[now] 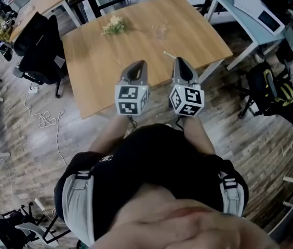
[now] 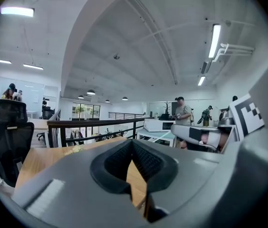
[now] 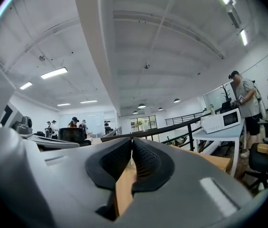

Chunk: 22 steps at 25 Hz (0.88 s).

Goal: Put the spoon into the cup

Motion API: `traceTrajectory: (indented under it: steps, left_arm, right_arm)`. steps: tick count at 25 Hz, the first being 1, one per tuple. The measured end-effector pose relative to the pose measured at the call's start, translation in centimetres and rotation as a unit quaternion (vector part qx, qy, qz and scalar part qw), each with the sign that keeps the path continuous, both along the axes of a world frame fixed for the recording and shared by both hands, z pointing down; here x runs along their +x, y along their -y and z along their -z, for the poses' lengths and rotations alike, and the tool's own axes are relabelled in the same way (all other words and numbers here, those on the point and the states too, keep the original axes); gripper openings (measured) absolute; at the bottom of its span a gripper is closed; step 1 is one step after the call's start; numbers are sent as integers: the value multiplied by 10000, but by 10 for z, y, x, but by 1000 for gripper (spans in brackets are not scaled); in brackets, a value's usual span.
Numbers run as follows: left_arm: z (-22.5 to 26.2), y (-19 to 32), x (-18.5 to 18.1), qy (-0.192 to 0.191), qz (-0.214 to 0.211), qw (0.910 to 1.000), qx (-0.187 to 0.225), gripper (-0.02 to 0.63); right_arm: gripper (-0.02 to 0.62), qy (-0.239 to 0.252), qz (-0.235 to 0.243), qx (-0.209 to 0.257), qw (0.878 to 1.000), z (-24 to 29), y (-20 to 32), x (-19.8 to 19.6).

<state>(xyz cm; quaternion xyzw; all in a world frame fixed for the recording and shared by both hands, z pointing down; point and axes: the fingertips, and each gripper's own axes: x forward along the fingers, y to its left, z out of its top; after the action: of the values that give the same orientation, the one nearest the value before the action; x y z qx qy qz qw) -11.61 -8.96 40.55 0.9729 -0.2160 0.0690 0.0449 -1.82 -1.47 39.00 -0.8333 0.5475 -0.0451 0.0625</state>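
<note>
A wooden surface point(image 1: 100, 82) carries a small bunch of flowers point(image 1: 114, 25) near its far edge, with a clear cup point(image 1: 159, 31) to their right. The thin spoon point(image 1: 169, 54) lies nearer the person, well apart from the cup. A black office chair point(image 1: 37, 45) stands at the left, a white desk point(image 1: 240, 9) and a black-and-yellow backpack point(image 1: 274, 90) at the right. Both claws hover side by side over the near edge, pointing across the surface. The left claw point(image 1: 139, 63) point(image 2: 132, 144) has its jaws pressed together on nothing. The right claw point(image 1: 178, 60) point(image 3: 132, 141) is likewise closed and empty, its tip just beside the spoon.
</note>
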Motion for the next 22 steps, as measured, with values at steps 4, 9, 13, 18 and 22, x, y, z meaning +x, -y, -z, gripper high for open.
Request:
traceTrajectory:
  steps: [4, 9, 13, 18, 22]
  left_arm:
    - [-1, 7, 30, -4, 61, 10000, -54, 12]
    - [-8, 5, 81, 66, 35, 9998, -171, 12]
    - [-11, 7, 119, 52, 66, 9998, -161, 12]
    - [-18, 4, 160, -20, 130, 9996, -257, 12]
    - [-22, -2, 186, 43, 138, 9996, -255, 12]
  right_arm:
    - [8, -5, 92, -23, 10000, -1, 9, 28]
    - [8, -320, 94, -92, 9994, 1, 16, 76]
    - [8, -361, 155, -83, 9992, -1, 17, 113]
    - [8, -331, 246, -159, 9990, -10, 10, 152]
    - [8, -155, 244, -128, 9995, -15, 3, 182]
